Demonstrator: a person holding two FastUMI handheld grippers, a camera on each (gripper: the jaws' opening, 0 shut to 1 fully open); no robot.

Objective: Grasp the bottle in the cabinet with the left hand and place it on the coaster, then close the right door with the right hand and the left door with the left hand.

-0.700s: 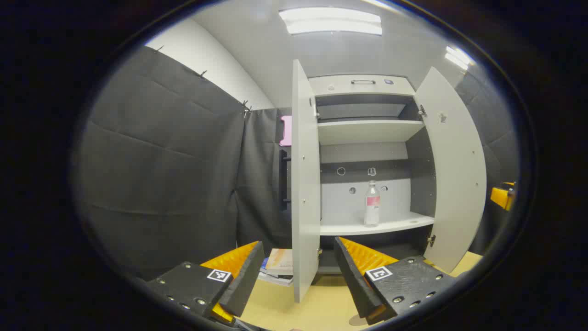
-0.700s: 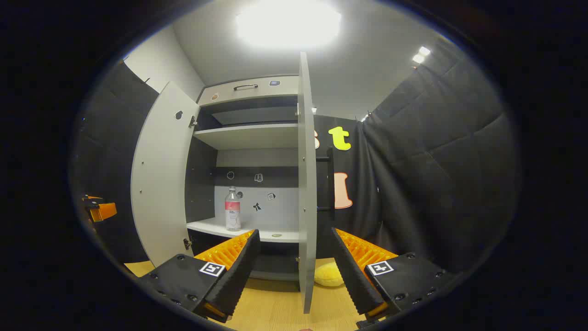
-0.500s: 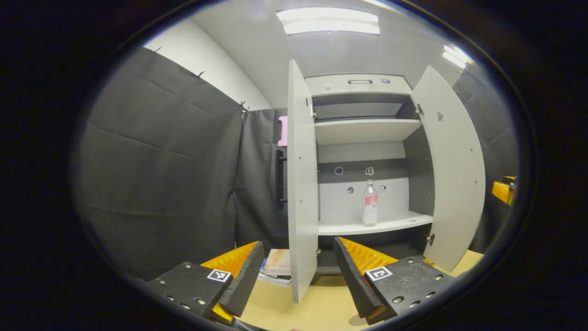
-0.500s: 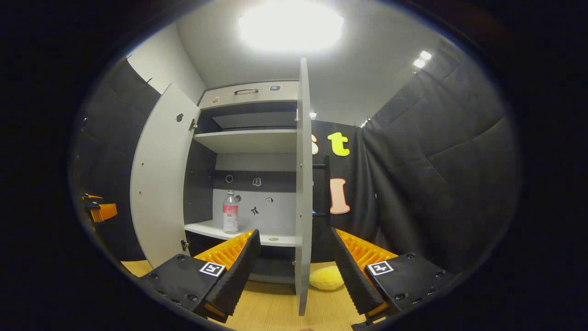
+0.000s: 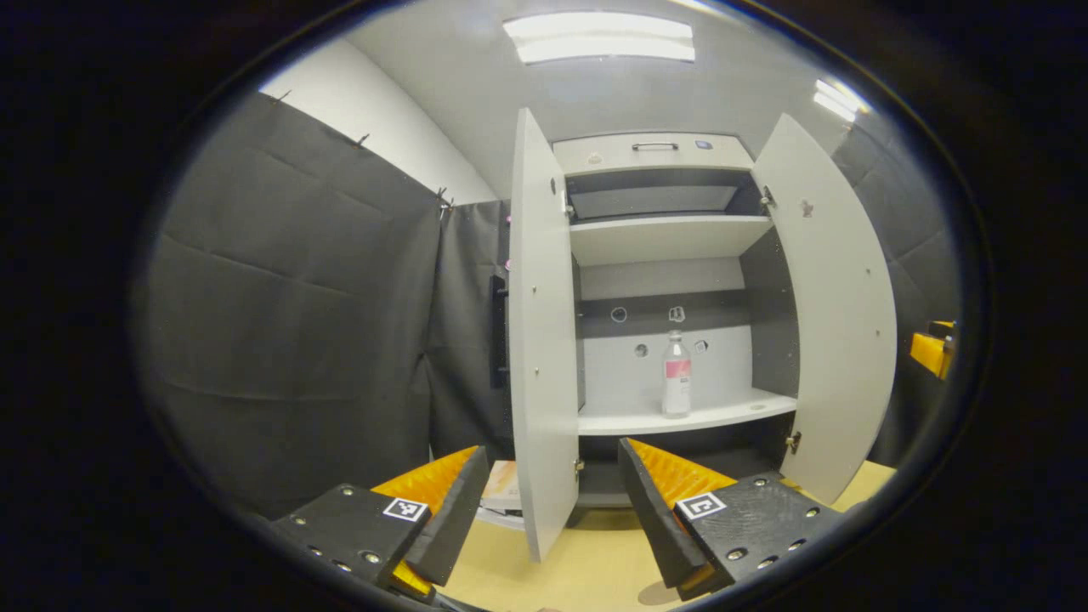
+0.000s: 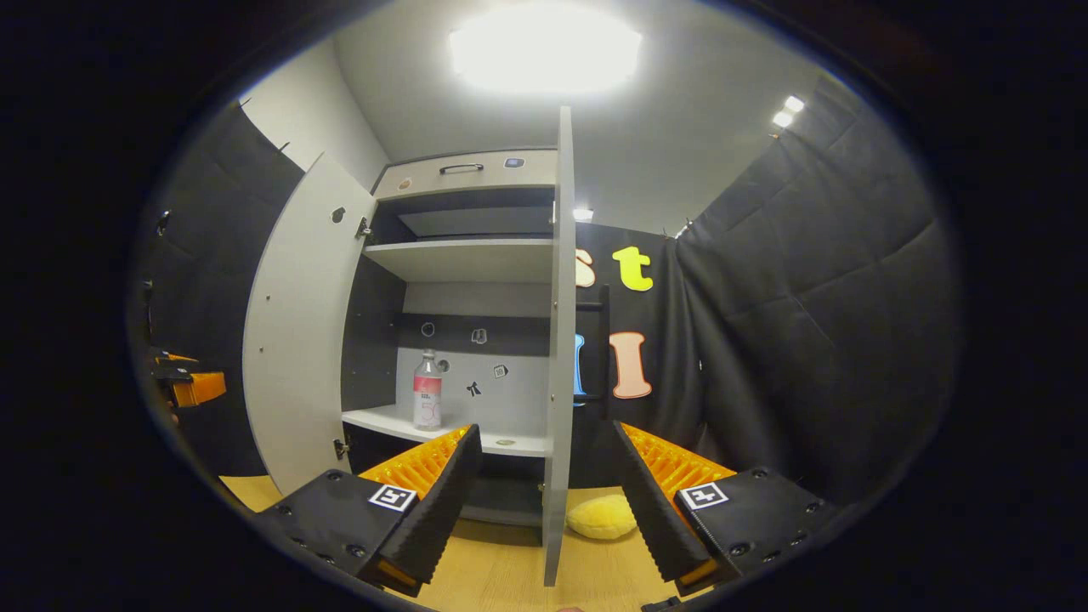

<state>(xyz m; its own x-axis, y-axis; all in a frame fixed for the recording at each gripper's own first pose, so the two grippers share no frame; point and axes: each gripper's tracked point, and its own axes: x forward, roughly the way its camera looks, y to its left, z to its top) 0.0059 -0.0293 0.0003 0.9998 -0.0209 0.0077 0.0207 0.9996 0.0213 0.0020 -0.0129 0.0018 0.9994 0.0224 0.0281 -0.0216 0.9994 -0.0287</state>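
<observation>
In the open cabinet (image 5: 663, 153) stands a pink-labelled bottle (image 5: 677, 376), writing unreadable; both grippers released.

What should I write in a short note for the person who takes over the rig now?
Left gripper: jaws open, empty, in front of the cabinet.
Right gripper: jaws open, empty, facing the right door's edge.
Bottle: upright on the cabinet's lower shelf.
Both doors open; left door.
Coaster: I cannot tell which thing it is.
Done: nothing.
Left: grasp the bottle with the left, set it on the coaster, close the right door, then the left.
</observation>
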